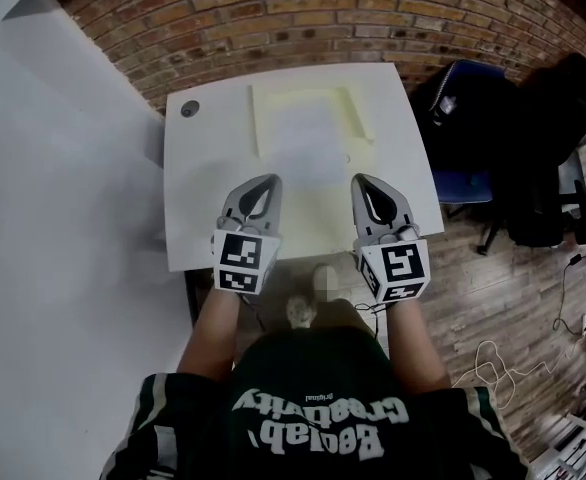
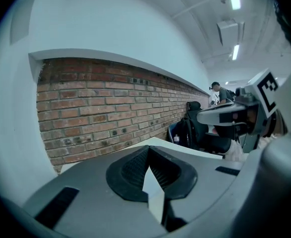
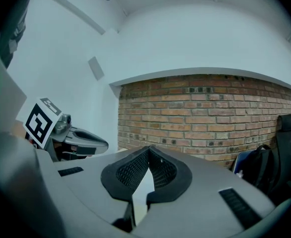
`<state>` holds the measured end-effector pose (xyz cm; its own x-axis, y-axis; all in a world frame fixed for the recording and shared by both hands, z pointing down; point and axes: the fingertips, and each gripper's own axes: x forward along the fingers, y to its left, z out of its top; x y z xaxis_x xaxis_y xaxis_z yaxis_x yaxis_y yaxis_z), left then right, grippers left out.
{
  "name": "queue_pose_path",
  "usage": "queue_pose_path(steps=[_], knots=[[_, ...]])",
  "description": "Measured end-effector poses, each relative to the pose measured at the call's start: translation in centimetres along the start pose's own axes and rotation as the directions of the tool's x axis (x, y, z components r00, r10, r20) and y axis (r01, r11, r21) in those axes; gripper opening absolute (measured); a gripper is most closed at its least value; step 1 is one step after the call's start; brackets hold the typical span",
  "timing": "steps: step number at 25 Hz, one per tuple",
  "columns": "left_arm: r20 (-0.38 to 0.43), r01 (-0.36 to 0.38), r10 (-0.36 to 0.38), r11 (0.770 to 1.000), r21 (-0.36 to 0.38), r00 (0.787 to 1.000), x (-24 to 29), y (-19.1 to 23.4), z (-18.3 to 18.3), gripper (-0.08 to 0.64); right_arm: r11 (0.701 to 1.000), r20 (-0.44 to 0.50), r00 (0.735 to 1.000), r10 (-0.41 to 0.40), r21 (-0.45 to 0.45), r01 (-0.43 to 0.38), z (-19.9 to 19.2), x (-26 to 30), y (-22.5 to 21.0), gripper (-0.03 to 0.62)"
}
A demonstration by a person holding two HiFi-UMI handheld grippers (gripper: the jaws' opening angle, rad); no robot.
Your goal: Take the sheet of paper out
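On the white square table (image 1: 203, 218), at its far middle close to the red brick wall (image 1: 273, 18), lies a pale yellow plastic folder (image 1: 268, 108). The white sheet of paper (image 1: 303, 138) rests flat inside or on it, though the washed-out picture does not show which. The sheet's long axis seems to run from the table's near edge toward the wall, with one short edge facing the person. The folder's loose flap stands along its right side, so the opening is probably there or at the near end. The left gripper (image 1: 269, 180) and the right gripper (image 1: 363, 180) hover side by side above the near half of the table, short of the folder and touching nothing. Both point toward the wall and slightly down. Each claw is clenched with its ribbed pads meeting at the tip, and nothing is between them. This paired, level pose looks like an approach, probably with one claw to pin the folder and the other to pinch the sheet, so both must open first.
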<state>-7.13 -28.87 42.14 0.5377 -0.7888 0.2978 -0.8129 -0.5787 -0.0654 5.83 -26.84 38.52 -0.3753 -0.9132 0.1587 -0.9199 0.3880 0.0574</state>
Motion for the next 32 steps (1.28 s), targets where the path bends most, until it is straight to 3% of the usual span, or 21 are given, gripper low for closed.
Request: queue_pose_path(steps=[4,7,14,16,18,21,25,28,32], knots=[[-0.052,-0.022,0.023,0.999,0.036,0.998,2.3,0.3,-1.1,0.002,0.999,-0.003,0.999,0.036,0.02,-0.036,-0.3,2.0,-1.6,-0.006],[-0.117,-0.023,0.036,0.994,0.11,0.993,4.1,0.3,-2.9,0.002,0.998,0.002,0.998,0.064,0.029,-0.064,-0.8,3.6,-2.7,-0.006],[-0.273,0.038,0.042,0.958,0.283,0.961,7.4,-1.2,-8.5,0.007,0.992,0.005,0.993,0.115,0.044,-0.115,-2.0,5.6,-5.5,-0.006],[-0.327,0.085,0.02,0.949,0.305,0.945,7.9,-1.8,-10.2,0.092,0.991,-0.003,0.992,0.124,0.054,-0.124,-2.4,5.7,-5.8,-0.006],[-0.382,0.13,0.01,0.932,0.338,0.924,8.2,-2.1,-12.1,0.119,0.989,-0.012,0.991,0.133,0.059,-0.132,-2.9,6.0,-5.8,-0.006],[-0.459,0.185,0.029,0.891,0.414,0.888,8.9,-1.8,-15.1,0.152,0.989,-0.032,0.99,0.137,0.066,-0.134,-3.9,6.4,-6.0,-0.006],[-0.524,0.242,0.082,0.82,0.52,0.848,9.7,-0.9,-18.4,0.167,0.989,-0.064,0.989,0.132,0.07,-0.127,-5.1,7.1,-6.2,-0.006],[-0.533,0.272,0.122,0.753,0.599,0.837,10.4,-0.2,-20.1,0.178,0.991,-0.076,0.99,0.115,0.07,-0.11,-5.5,7.7,-6.5,-0.006],[-0.518,0.311,0.156,0.644,0.699,0.841,11.4,0.0,-21.6,0.192,0.994,-0.101,0.99,0.1,0.058,-0.094,-6.2,8.4,-6.9,-0.006]])
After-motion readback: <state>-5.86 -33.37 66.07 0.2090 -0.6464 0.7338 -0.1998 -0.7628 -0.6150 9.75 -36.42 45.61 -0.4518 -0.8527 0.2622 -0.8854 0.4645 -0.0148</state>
